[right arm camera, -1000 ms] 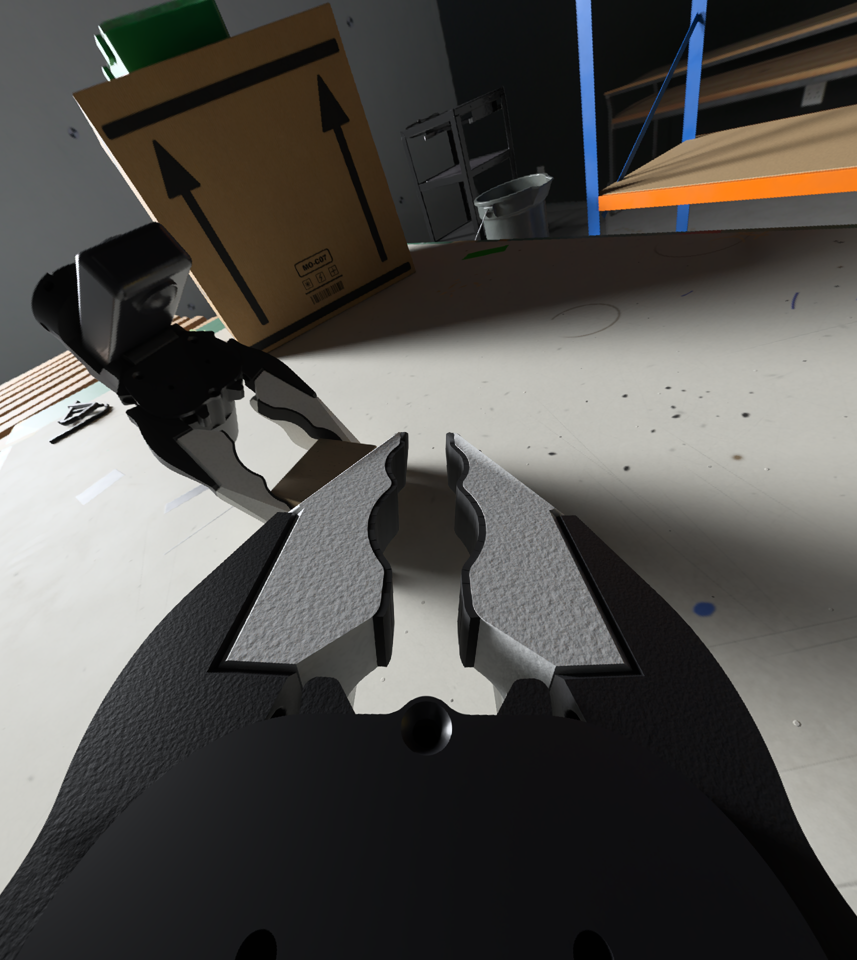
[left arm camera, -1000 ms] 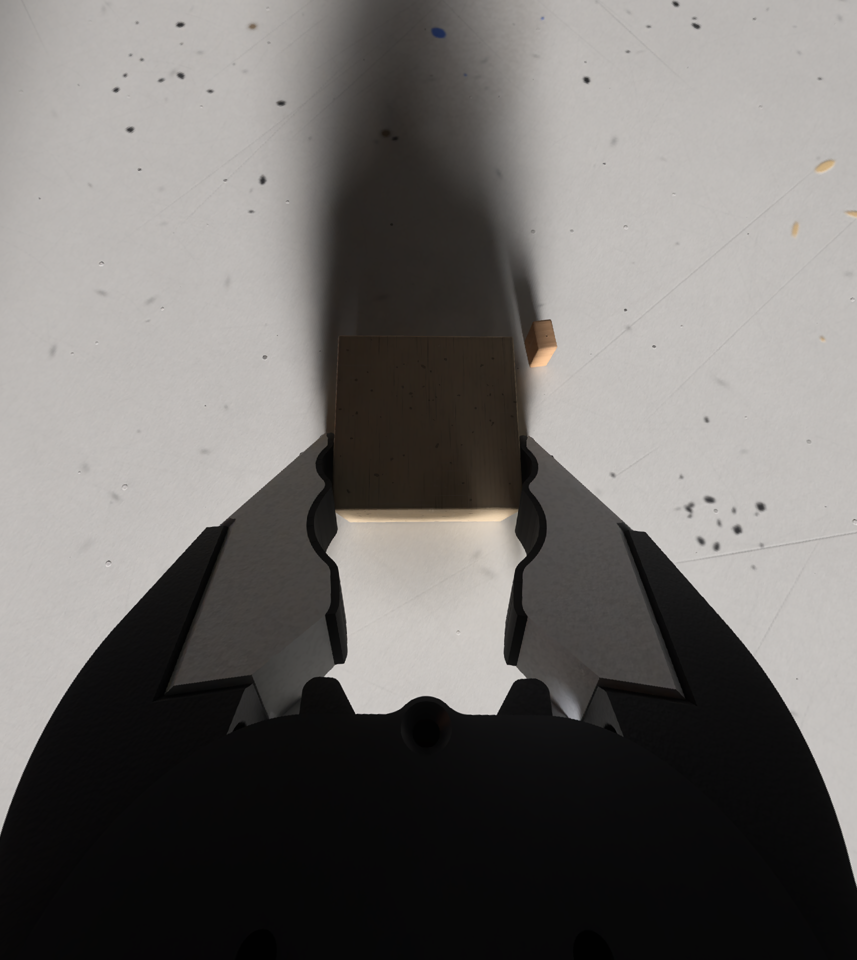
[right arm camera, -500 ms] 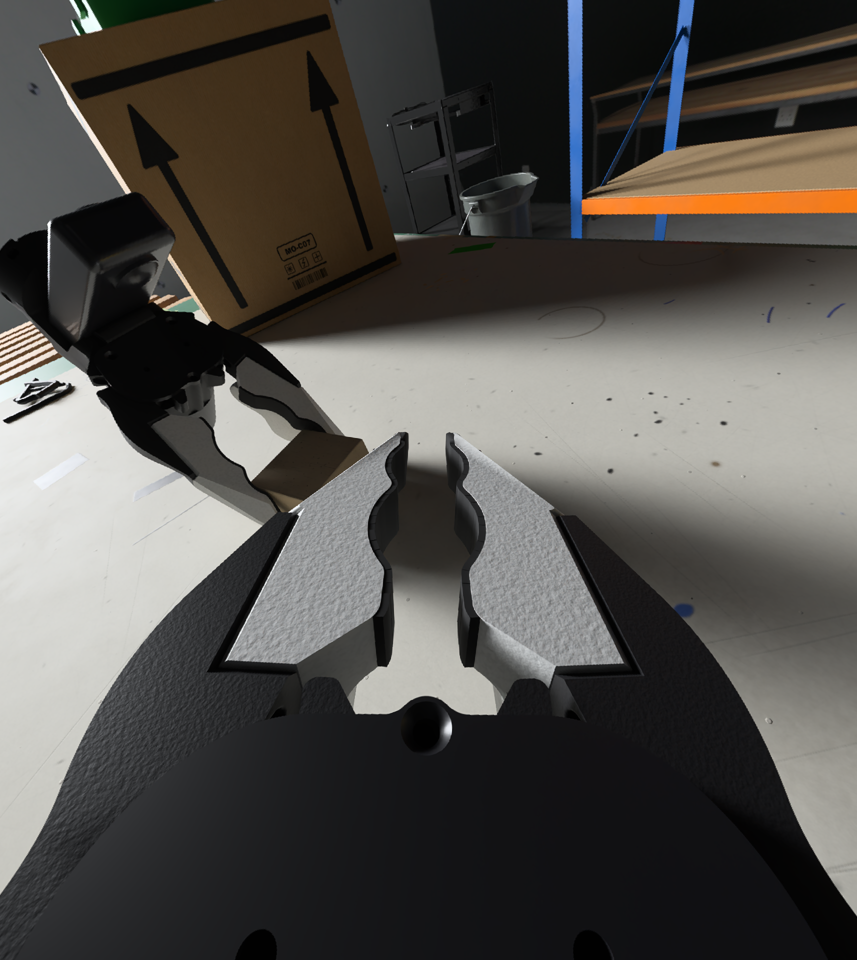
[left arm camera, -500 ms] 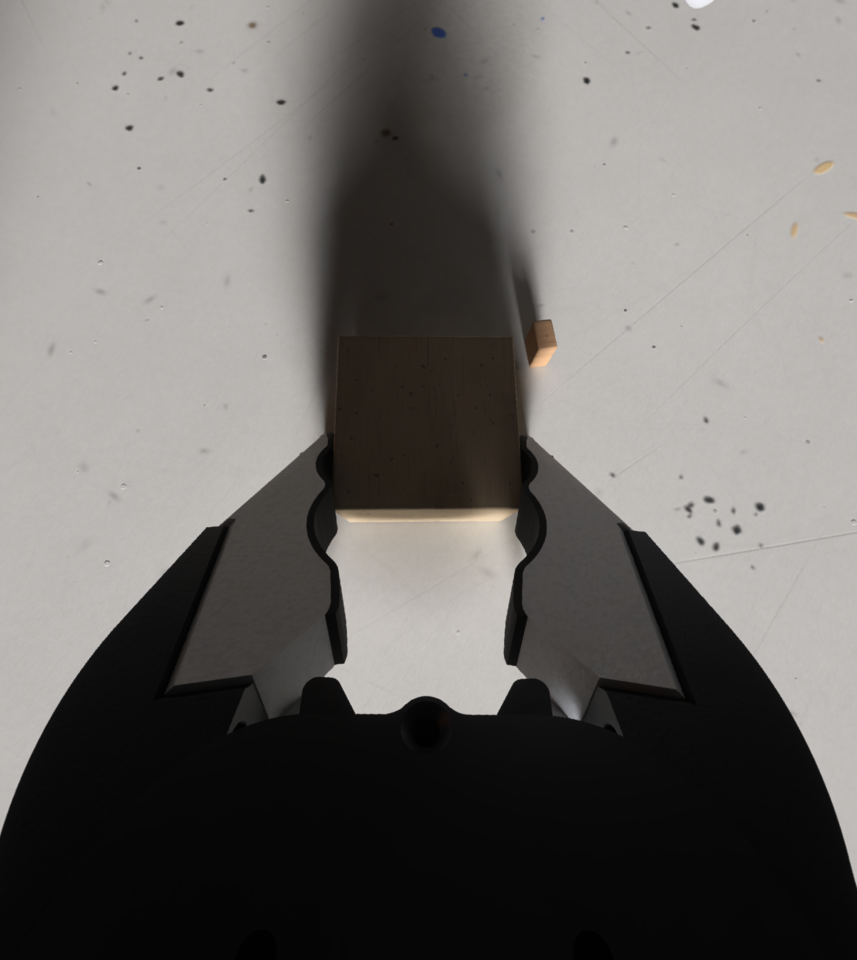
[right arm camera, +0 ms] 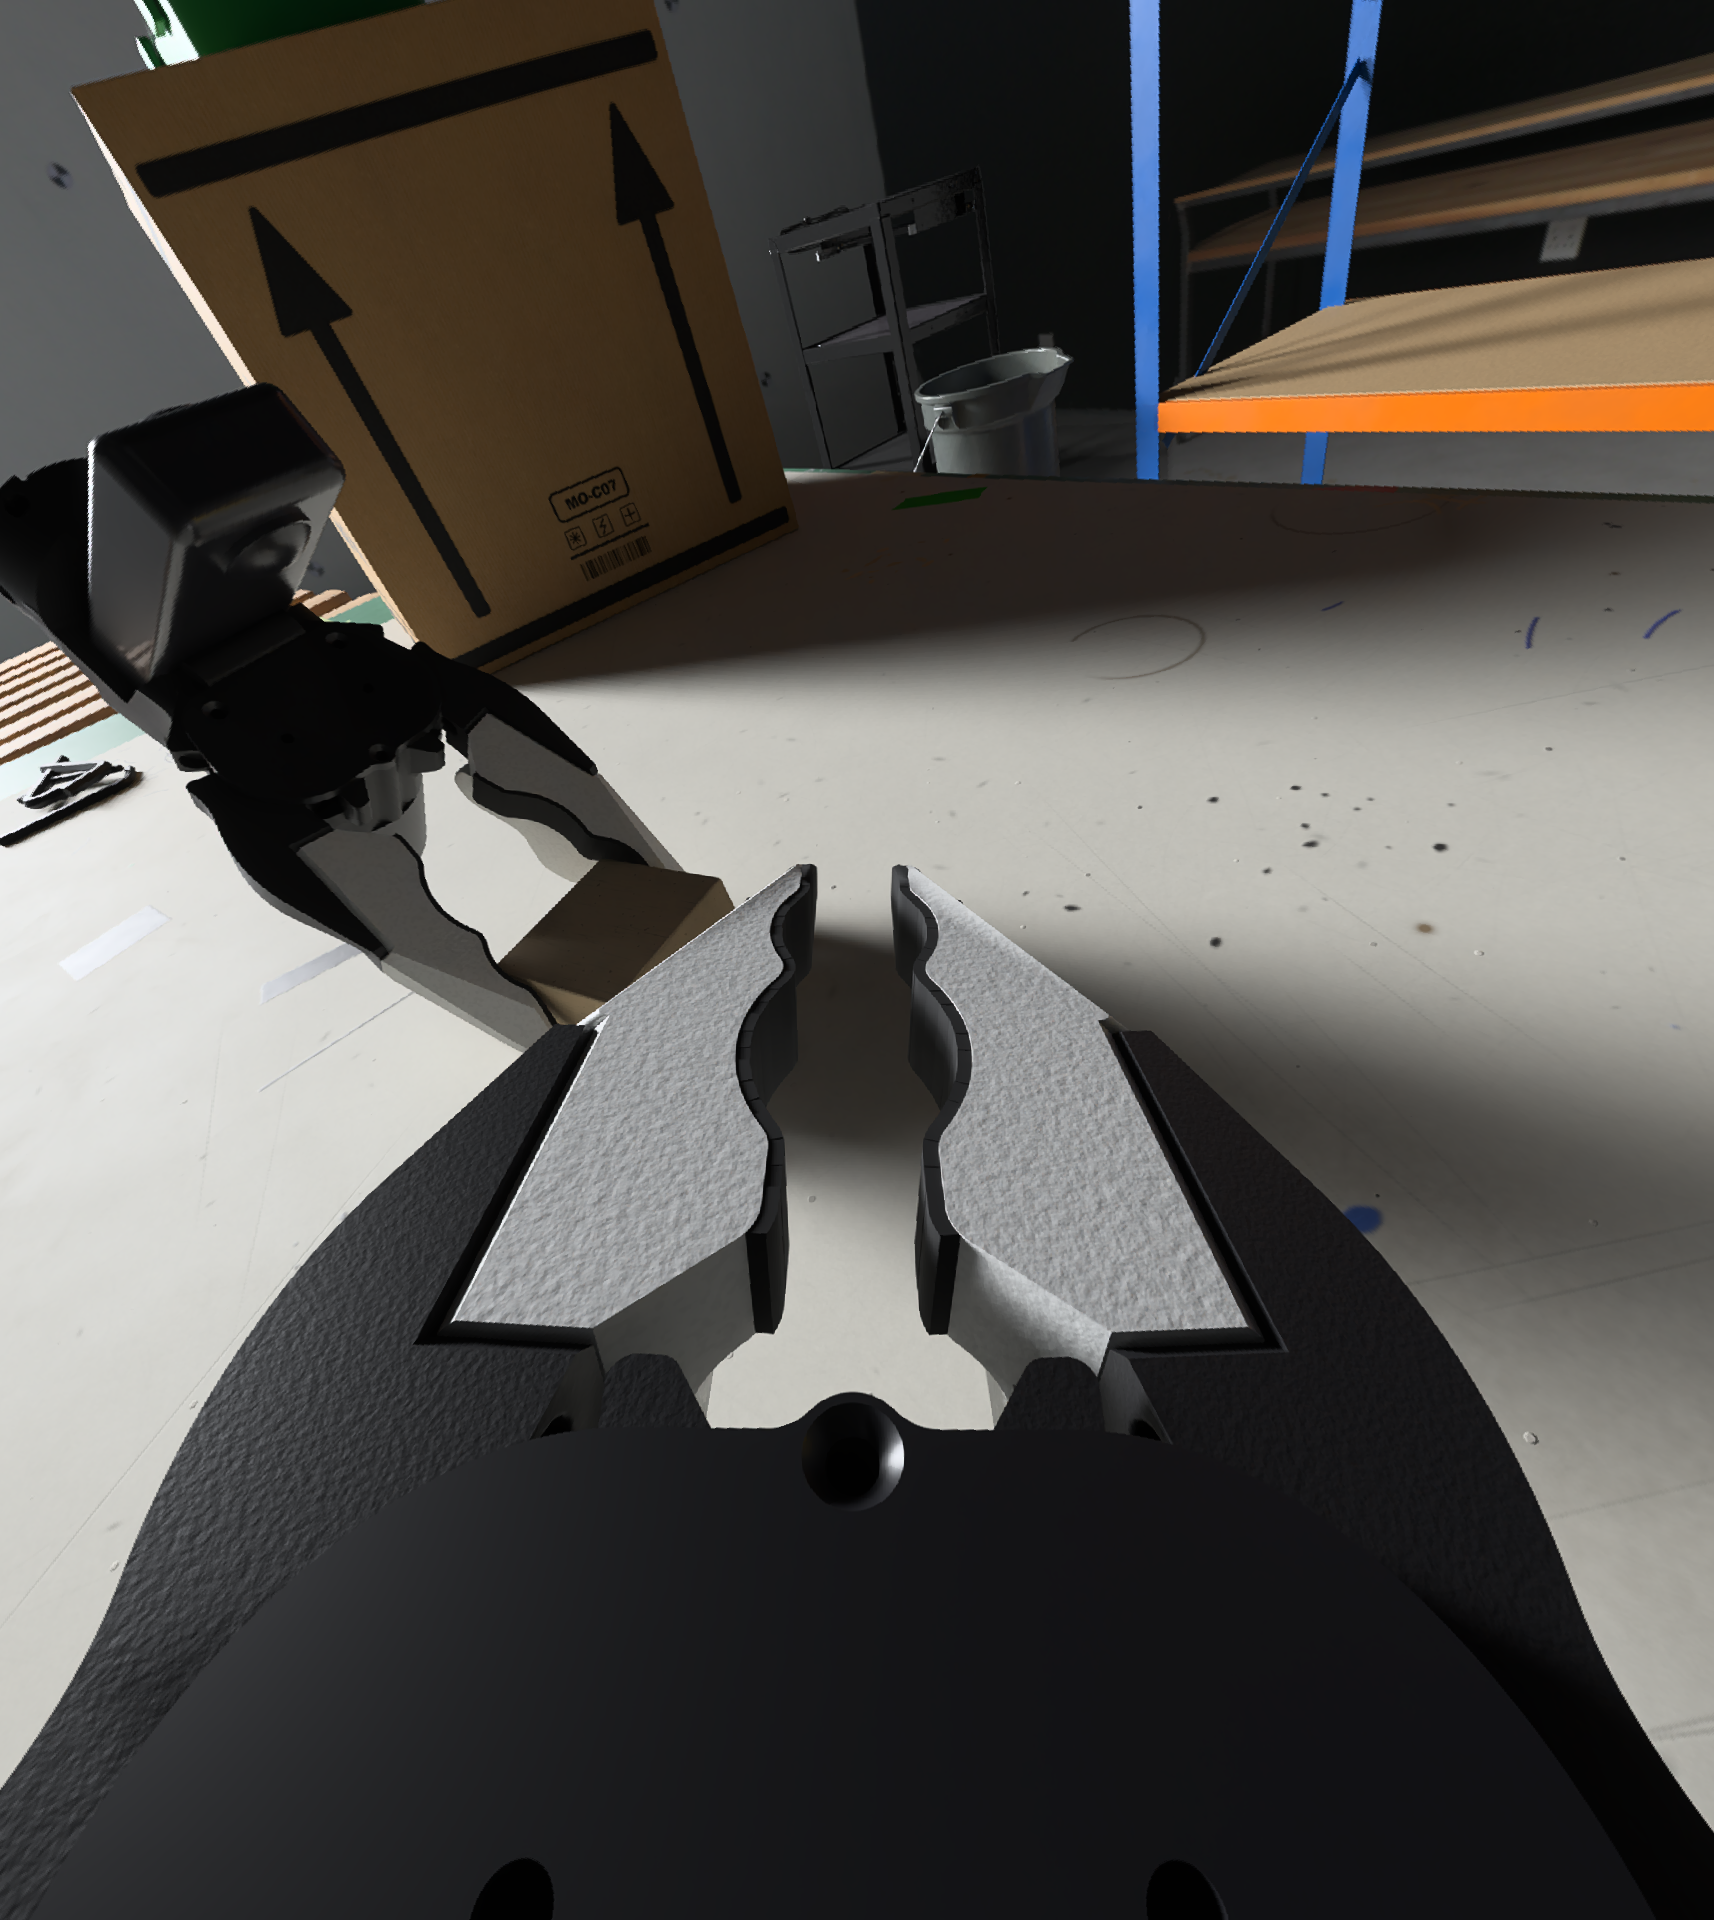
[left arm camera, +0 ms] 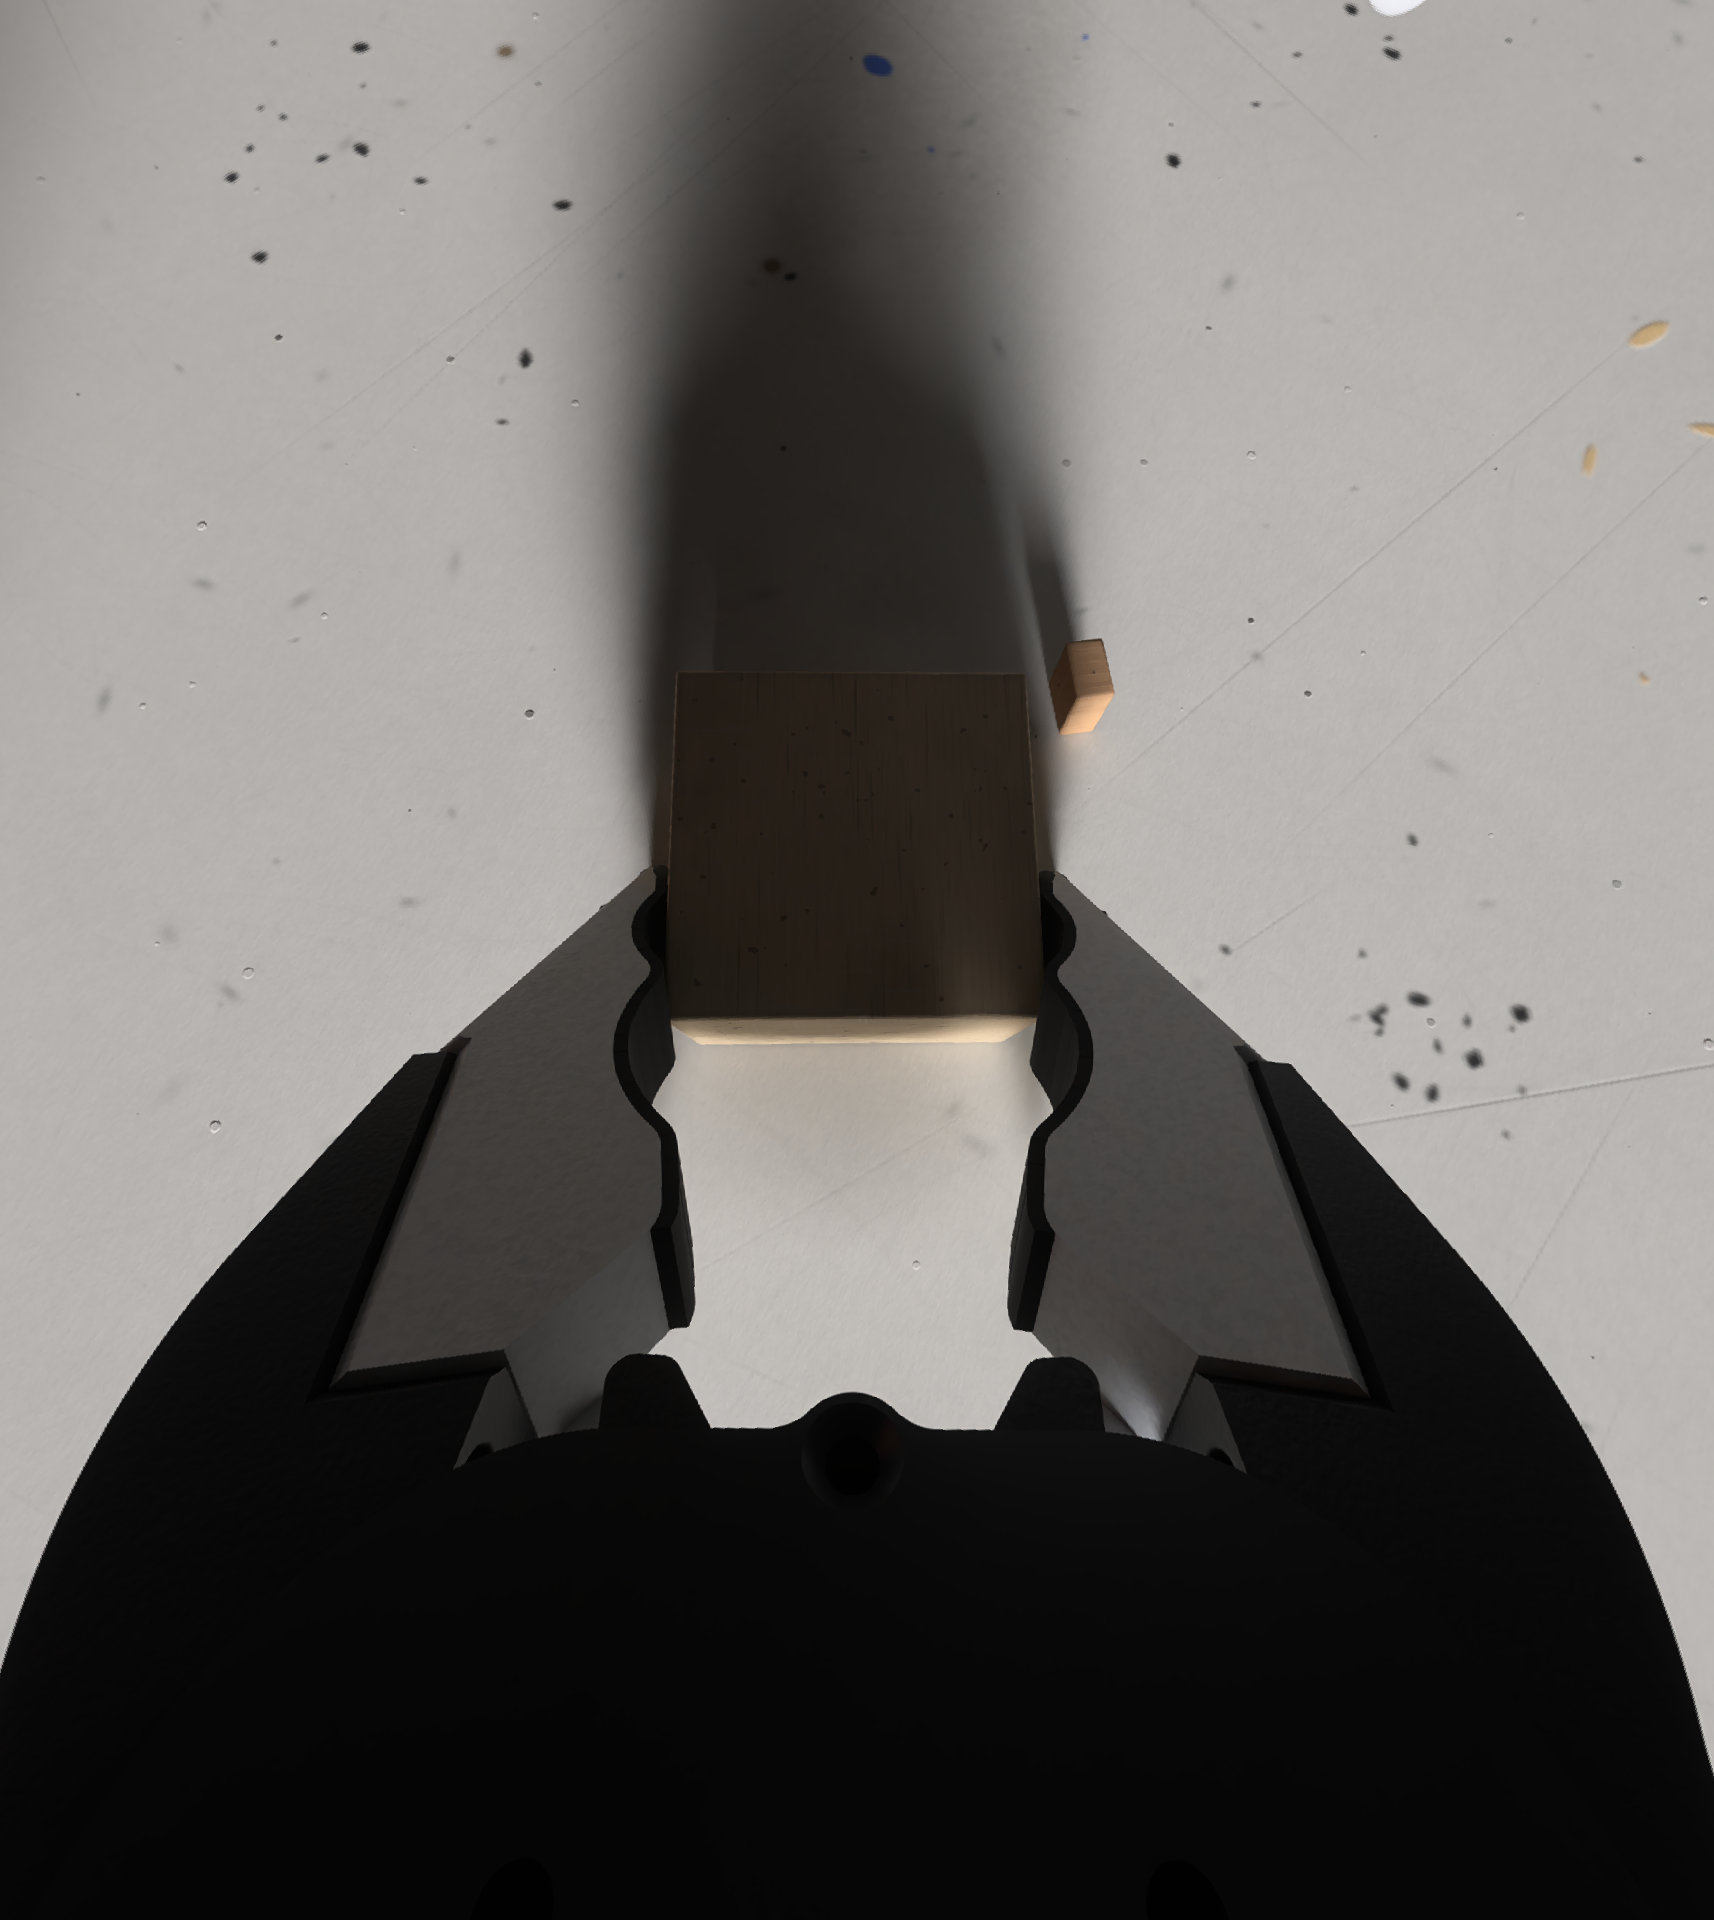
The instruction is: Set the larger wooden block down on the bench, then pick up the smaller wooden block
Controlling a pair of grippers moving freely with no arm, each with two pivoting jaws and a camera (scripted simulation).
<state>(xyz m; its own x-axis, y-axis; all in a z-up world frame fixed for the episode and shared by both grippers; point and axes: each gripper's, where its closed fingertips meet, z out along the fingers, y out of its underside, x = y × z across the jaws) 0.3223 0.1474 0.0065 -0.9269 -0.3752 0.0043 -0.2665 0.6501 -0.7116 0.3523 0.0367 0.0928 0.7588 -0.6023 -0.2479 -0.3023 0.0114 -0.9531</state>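
Observation:
My left gripper [left arm camera: 851, 883] points down at the pale bench [left arm camera: 313, 727] and is shut on the larger wooden block [left arm camera: 848, 842], gripping its two sides. I cannot tell whether the block touches the bench. The smaller wooden block [left arm camera: 1081, 686] lies on the bench just past the larger block's right far corner. In the right wrist view the left gripper [right arm camera: 562, 935] and the larger block [right arm camera: 614, 925] sit to the left of my right gripper [right arm camera: 853, 878]. The right gripper's jaws are nearly together and empty. The smaller block is hidden there.
A tall cardboard box [right arm camera: 458, 343] stands at the bench's far left. Behind the bench are a grey bucket [right arm camera: 993, 410], a dark cart [right arm camera: 884, 312] and blue-and-orange shelving [right arm camera: 1487, 405]. Small black parts [right arm camera: 63, 784] lie at the far left.
The left gripper and its block have not moved. The right wrist view shifted slightly a second ago, then held still. Both grippers' jaws are unchanged.

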